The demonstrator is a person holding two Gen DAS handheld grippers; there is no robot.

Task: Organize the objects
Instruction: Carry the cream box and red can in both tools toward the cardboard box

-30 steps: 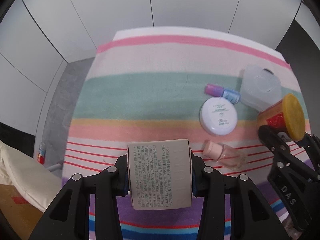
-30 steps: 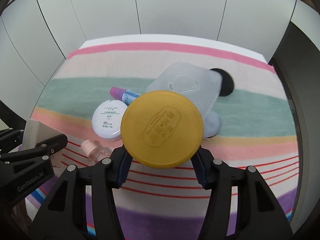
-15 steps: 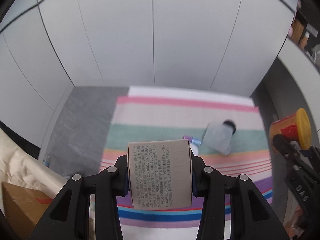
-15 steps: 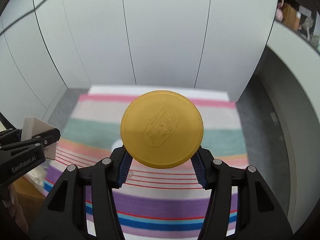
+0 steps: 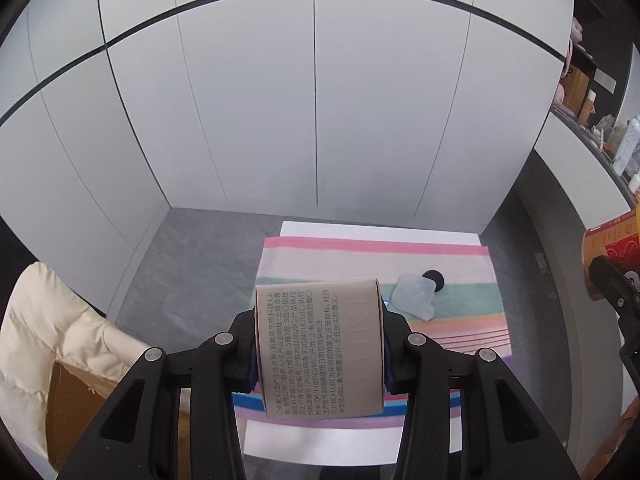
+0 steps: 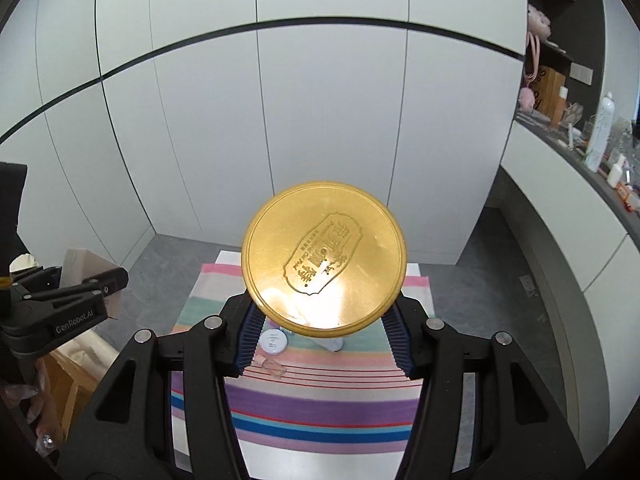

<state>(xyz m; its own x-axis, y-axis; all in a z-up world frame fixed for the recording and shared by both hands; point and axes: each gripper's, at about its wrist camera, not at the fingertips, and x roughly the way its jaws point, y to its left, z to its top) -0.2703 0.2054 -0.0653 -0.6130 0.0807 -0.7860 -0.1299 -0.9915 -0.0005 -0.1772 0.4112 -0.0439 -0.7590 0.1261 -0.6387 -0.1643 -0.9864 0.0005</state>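
Note:
My left gripper (image 5: 319, 350) is shut on a beige carton (image 5: 319, 344) printed with small text, held high above the striped cloth (image 5: 460, 264). My right gripper (image 6: 324, 320) is shut on a can with a gold lid (image 6: 324, 256), also held high; the can shows in the left wrist view (image 5: 612, 248) at the right edge. On the cloth far below lie a clear plastic case (image 5: 414, 295), a black disc (image 5: 434, 279), a white round compact (image 6: 273, 339) and a small pink-capped bottle (image 6: 270, 367).
White cabinet panels (image 5: 320, 120) stand behind the small table. Grey floor (image 5: 192, 264) lies to its left. A cream jacket (image 5: 48, 344) on a brown cardboard box (image 5: 76, 412) sits at the left. A counter with bottles (image 6: 600, 140) runs along the right.
Both grippers have risen far above the table with their objects still held. The cloth and the things on it now look much smaller and lower in both views.

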